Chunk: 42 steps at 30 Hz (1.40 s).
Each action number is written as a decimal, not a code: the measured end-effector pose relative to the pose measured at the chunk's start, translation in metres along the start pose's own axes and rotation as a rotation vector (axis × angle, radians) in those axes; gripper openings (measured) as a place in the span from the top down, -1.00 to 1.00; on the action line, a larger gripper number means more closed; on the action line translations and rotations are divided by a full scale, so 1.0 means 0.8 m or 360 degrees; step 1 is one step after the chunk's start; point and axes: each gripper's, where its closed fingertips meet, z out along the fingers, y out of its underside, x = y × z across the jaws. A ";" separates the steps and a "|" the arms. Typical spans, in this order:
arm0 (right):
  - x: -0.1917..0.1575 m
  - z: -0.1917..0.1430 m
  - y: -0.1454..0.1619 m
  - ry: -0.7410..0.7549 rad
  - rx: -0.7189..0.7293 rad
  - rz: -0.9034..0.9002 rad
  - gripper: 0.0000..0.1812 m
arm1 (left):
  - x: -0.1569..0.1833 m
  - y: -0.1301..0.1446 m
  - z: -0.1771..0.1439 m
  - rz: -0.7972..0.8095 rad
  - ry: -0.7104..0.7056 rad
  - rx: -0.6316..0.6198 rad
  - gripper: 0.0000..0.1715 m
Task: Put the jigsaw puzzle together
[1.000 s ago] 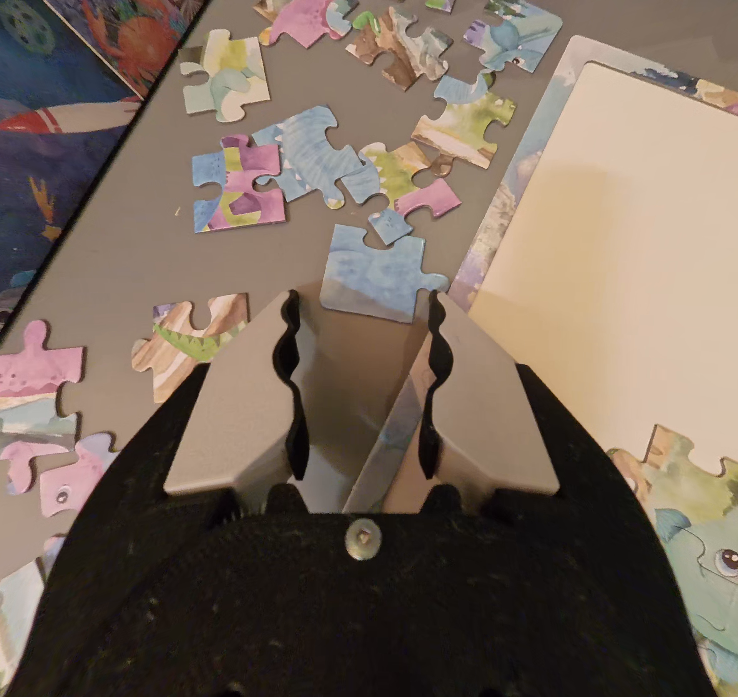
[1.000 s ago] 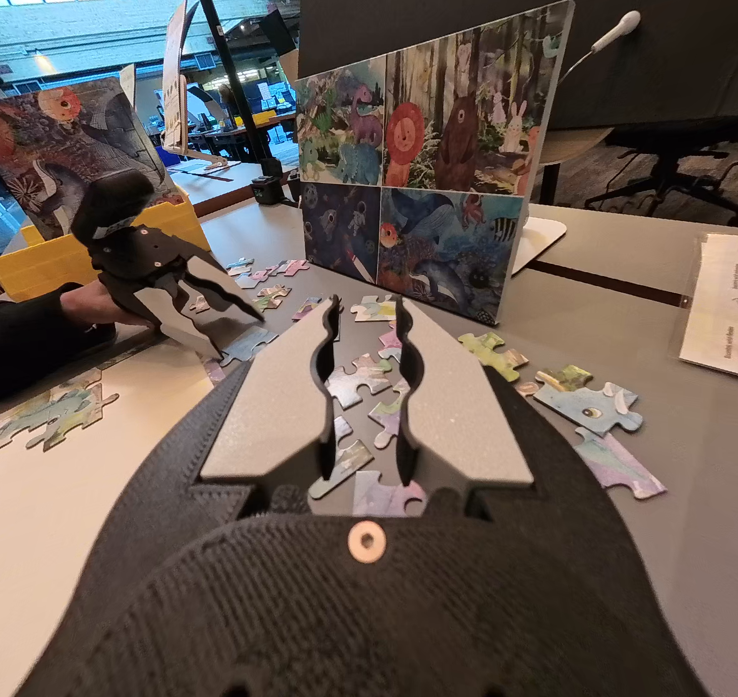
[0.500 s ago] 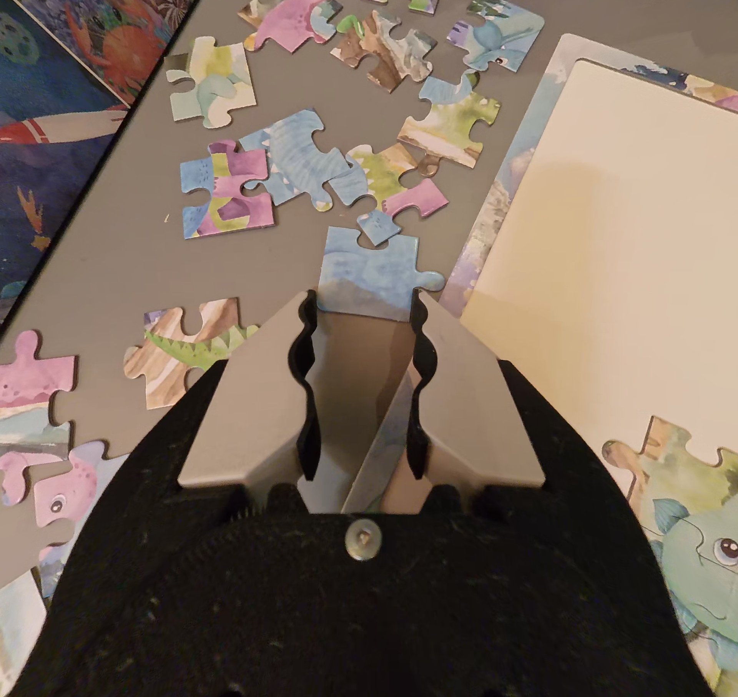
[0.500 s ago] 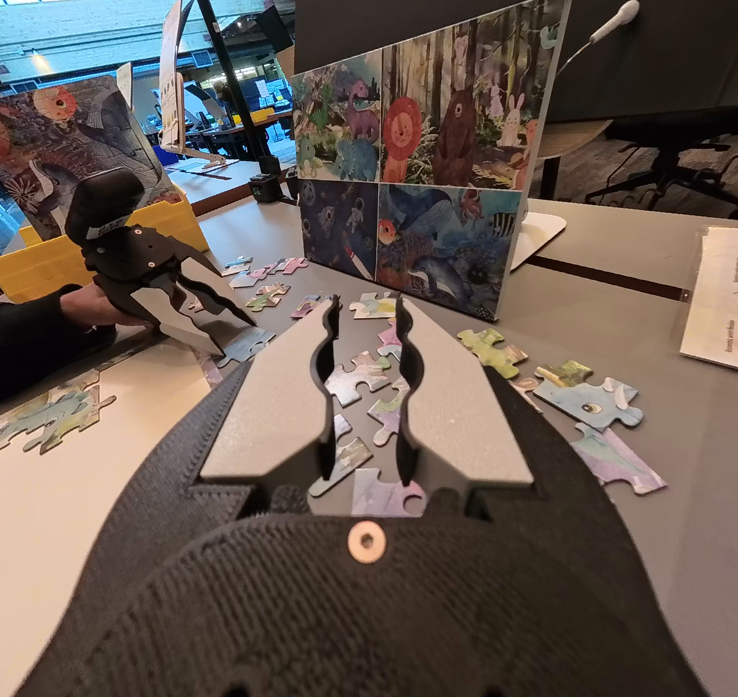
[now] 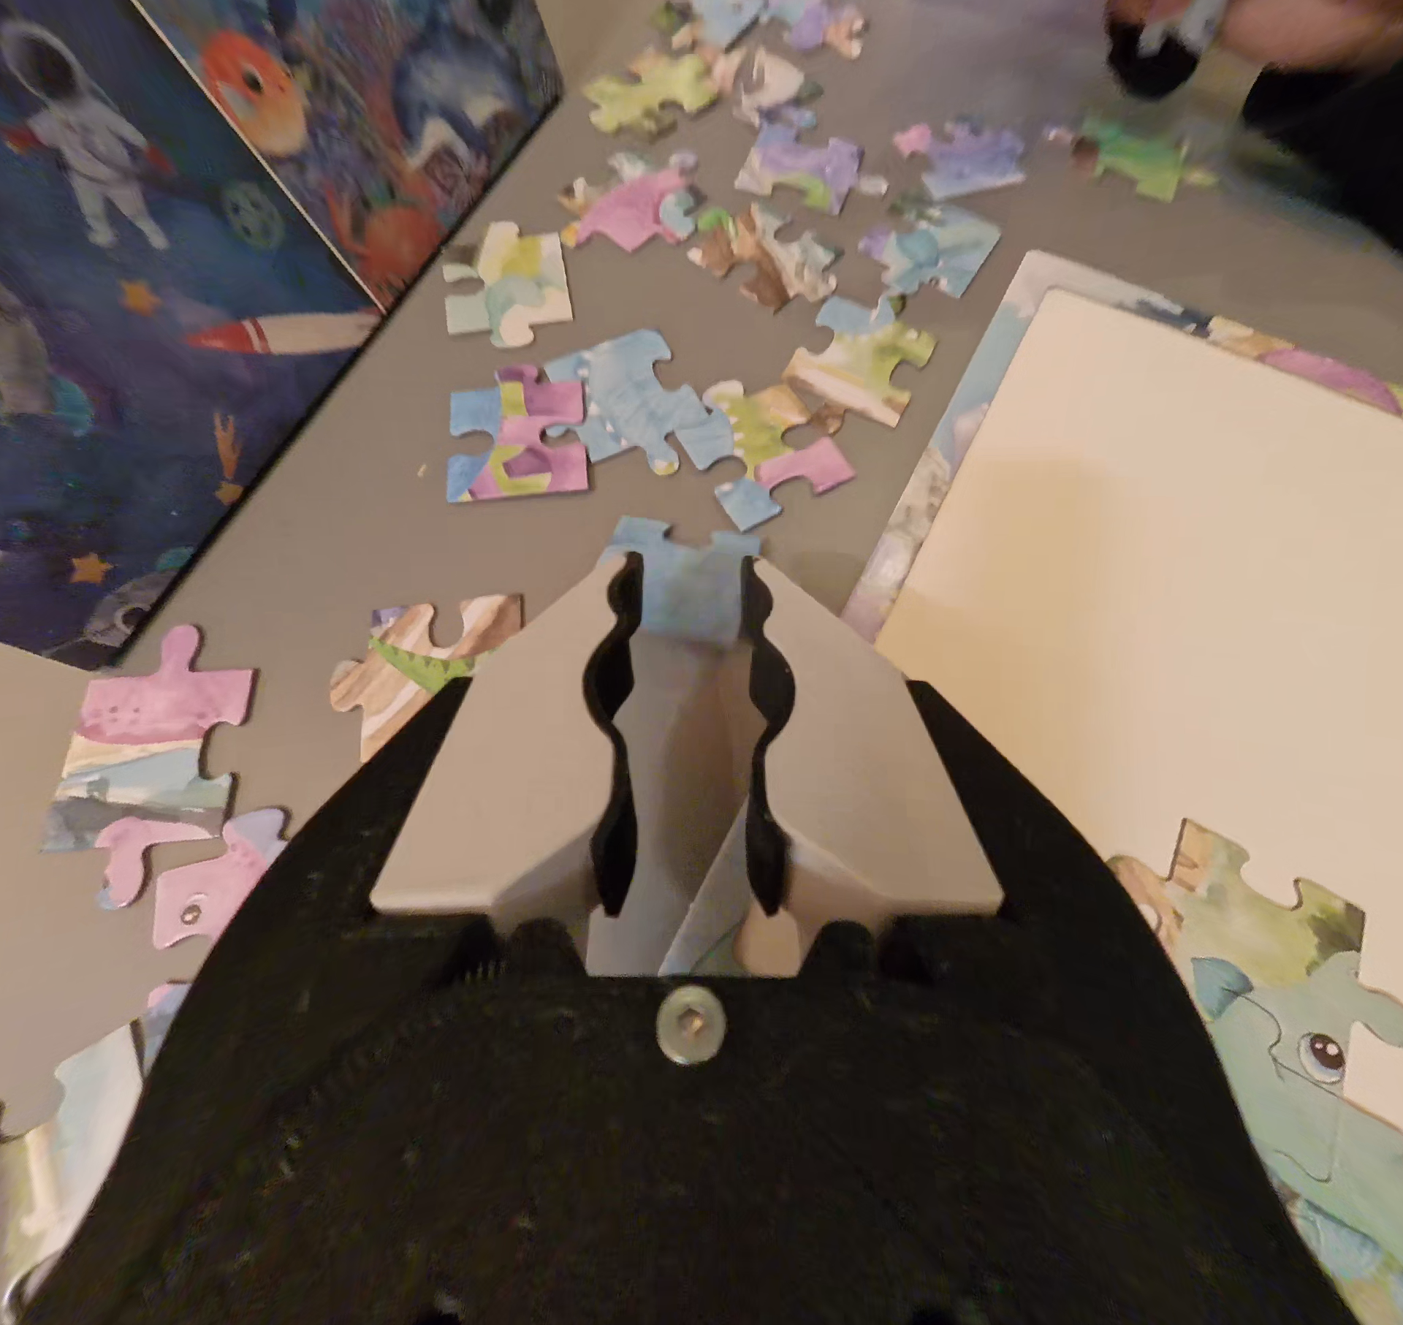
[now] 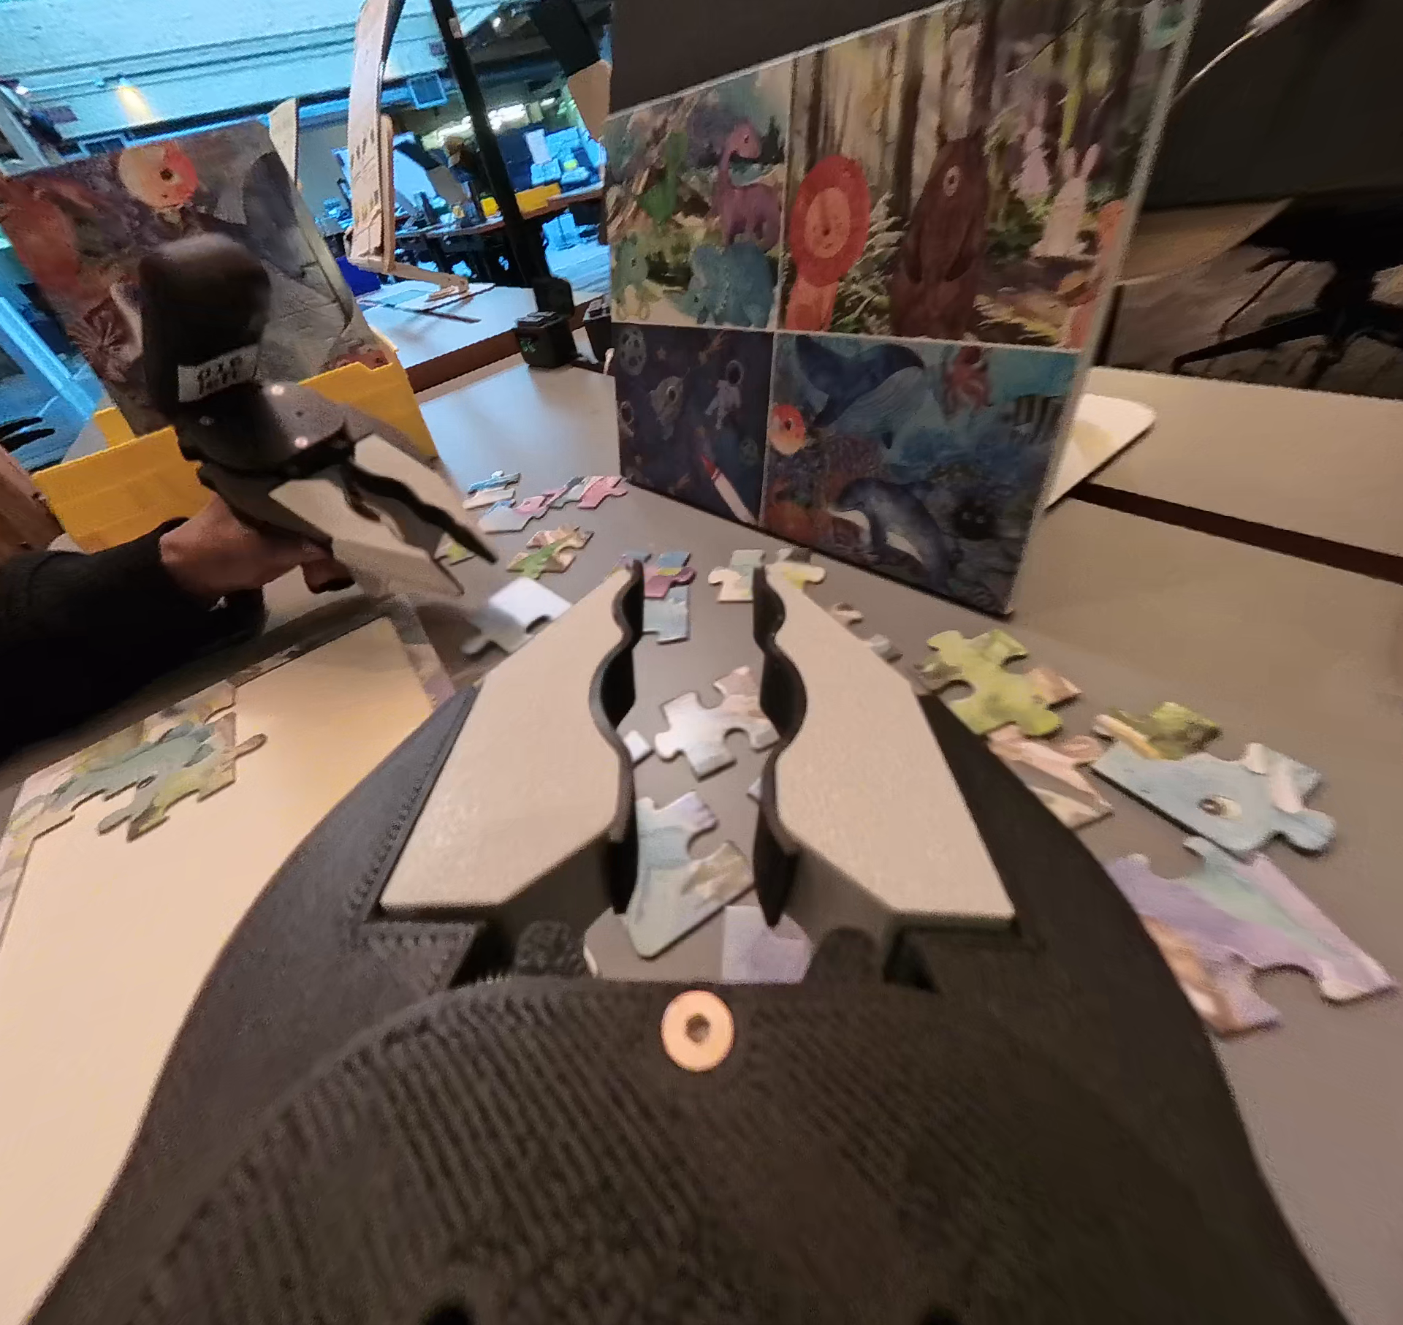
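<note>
My left gripper is shut on a blue puzzle piece, gripping it by its near edge at the fingertips. In the right wrist view the left gripper is tilted down, with that pale piece at its tips just off the table. The cream puzzle board lies to its right, with a joined dinosaur patch at the near corner. Several loose pieces lie on the grey table ahead. My right gripper is open and empty above loose pieces.
A standing picture box borders the pieces at the back; in the left wrist view it stands at the left. A yellow bin and another picture board stand behind the left hand. More pieces lie at the right. My hands' fingertips stand some 20 cm from each other.
My left gripper has closed on the blue piece and tipped it up off the table. My right gripper has opened wider and shifted slightly; its view is now blurred.
</note>
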 end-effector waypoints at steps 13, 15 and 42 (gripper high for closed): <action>-0.045 0.037 0.043 -0.0094 -0.0285 -0.0231 0.69 | -0.008 0.028 0.015 -0.0069 -0.0042 -0.0170 0.22; -0.045 0.037 0.042 -0.0095 -0.0280 -0.0225 0.69 | -0.010 0.032 0.020 -0.0017 -0.0097 -0.0224 0.15; -0.051 0.036 0.038 -0.0114 -0.0262 -0.0230 0.69 | -0.006 0.027 0.023 0.0052 -0.0100 -0.0202 0.42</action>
